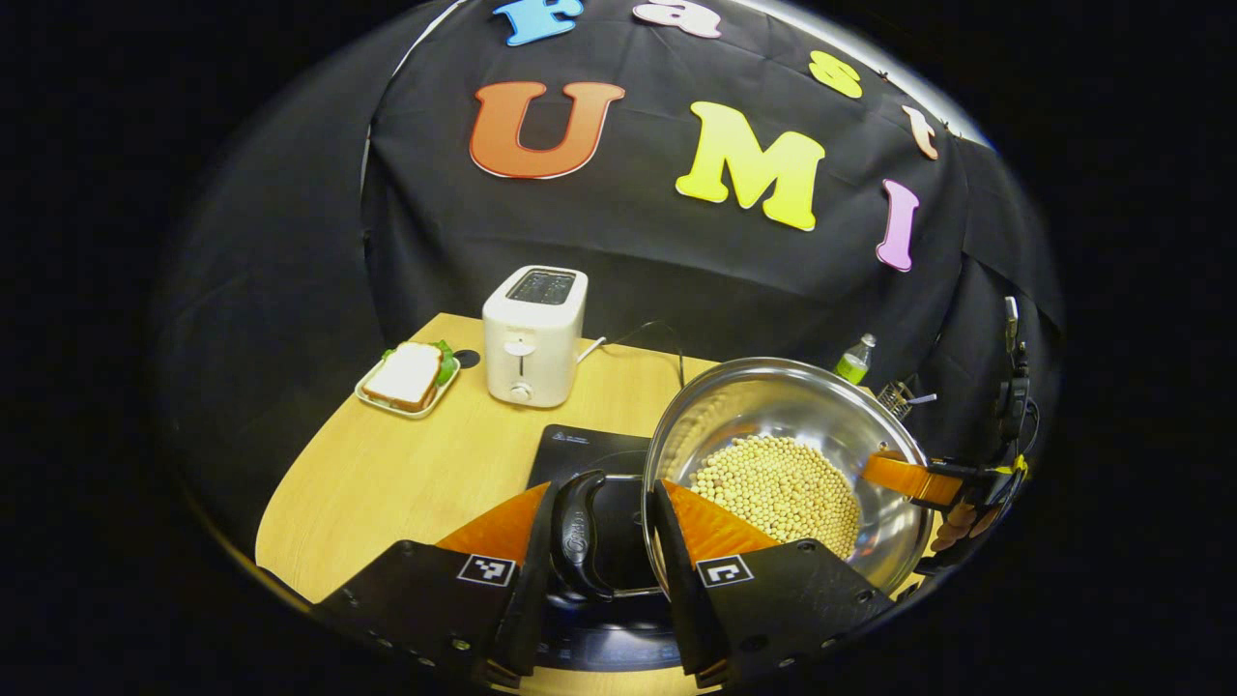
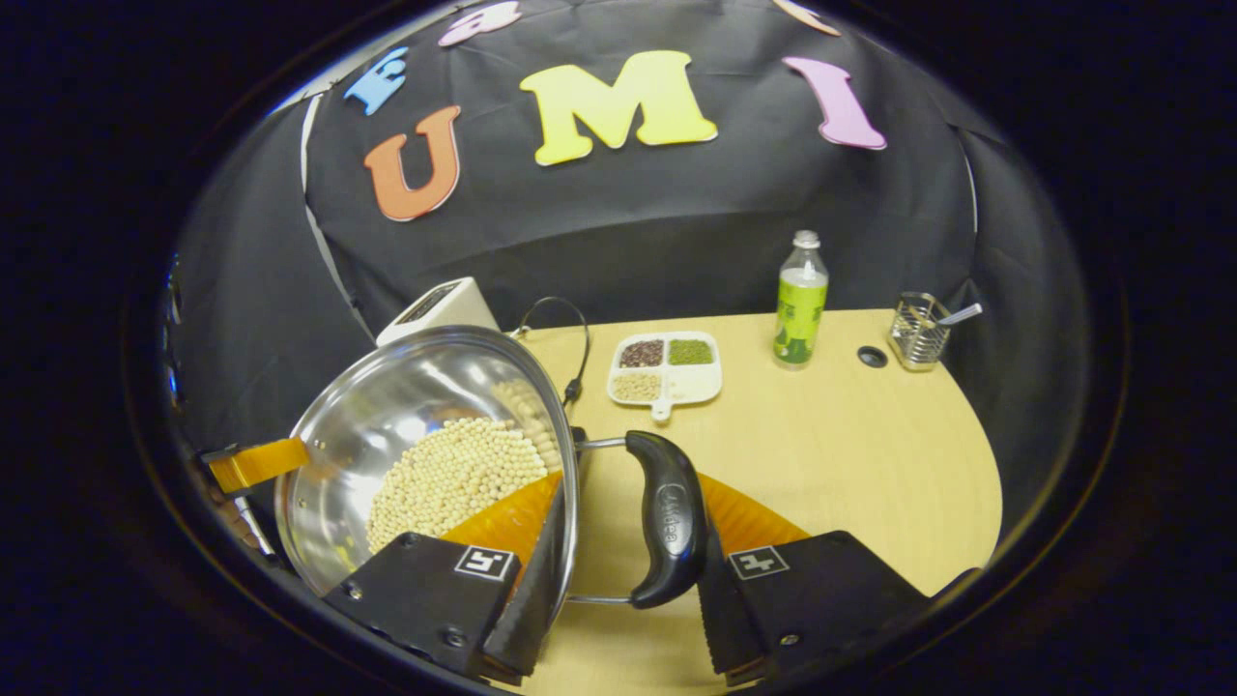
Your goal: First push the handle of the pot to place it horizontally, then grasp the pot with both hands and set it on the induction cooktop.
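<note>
1. The fingers of the left gripper straddle the pot's rim: one finger sits inside against the wall, the other outside, past the black side handle, so they grip the rim and handle together.
2. The right gripper does the same on the opposite side, one finger inside the steel pot, the other beyond its black handle, clamped on it.
3. The pot, holding pale soybeans, hangs tilted between the two grippers, above the black induction cooktop; whether it touches the cooktop I cannot tell.
4. On the wooden surface behind: a white toaster, a sandwich on a plate, a divided dish of grains, a green-labelled bottle and a wire holder.
</note>
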Demonstrator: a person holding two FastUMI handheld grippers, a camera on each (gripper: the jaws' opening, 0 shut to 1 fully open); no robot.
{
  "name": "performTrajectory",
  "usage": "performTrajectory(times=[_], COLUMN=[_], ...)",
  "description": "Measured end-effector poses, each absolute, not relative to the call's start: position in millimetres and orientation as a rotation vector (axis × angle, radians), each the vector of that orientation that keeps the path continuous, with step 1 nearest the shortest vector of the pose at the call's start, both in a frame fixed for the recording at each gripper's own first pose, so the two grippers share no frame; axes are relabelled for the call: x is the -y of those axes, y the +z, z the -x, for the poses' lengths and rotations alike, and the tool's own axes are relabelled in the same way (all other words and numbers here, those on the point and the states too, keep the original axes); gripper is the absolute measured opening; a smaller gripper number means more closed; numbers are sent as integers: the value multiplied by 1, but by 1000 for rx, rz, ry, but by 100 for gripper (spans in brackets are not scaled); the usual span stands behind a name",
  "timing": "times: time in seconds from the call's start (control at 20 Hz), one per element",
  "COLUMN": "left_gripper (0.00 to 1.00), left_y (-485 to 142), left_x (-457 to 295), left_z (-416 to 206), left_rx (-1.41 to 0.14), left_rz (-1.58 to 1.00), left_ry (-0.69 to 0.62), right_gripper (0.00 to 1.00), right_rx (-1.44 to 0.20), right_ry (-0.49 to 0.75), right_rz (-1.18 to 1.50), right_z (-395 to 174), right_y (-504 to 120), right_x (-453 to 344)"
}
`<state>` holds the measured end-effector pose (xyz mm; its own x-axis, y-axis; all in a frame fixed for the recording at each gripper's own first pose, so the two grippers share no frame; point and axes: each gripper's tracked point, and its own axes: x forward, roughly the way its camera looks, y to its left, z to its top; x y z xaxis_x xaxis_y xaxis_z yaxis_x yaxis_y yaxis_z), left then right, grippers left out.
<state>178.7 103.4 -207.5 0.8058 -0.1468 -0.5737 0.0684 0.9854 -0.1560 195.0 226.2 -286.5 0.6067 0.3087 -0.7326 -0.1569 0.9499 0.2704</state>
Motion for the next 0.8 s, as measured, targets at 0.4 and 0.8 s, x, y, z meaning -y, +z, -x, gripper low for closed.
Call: performTrajectory(times=[0.4, 0.8], left_gripper=[53, 54], left_y=[-251, -281], left_x=[-147, -163], left_z=[-211, -228], left_rx=[-657, -655], left_rz=[124, 134], left_ry=[-46, -39], right_gripper=[66, 65], right_rx=[-947, -946], right_ry=[293, 251], right_rz=[-199, -215], right_z=[-214, -213], right_y=[-334, -368], right_x=[-282, -296])
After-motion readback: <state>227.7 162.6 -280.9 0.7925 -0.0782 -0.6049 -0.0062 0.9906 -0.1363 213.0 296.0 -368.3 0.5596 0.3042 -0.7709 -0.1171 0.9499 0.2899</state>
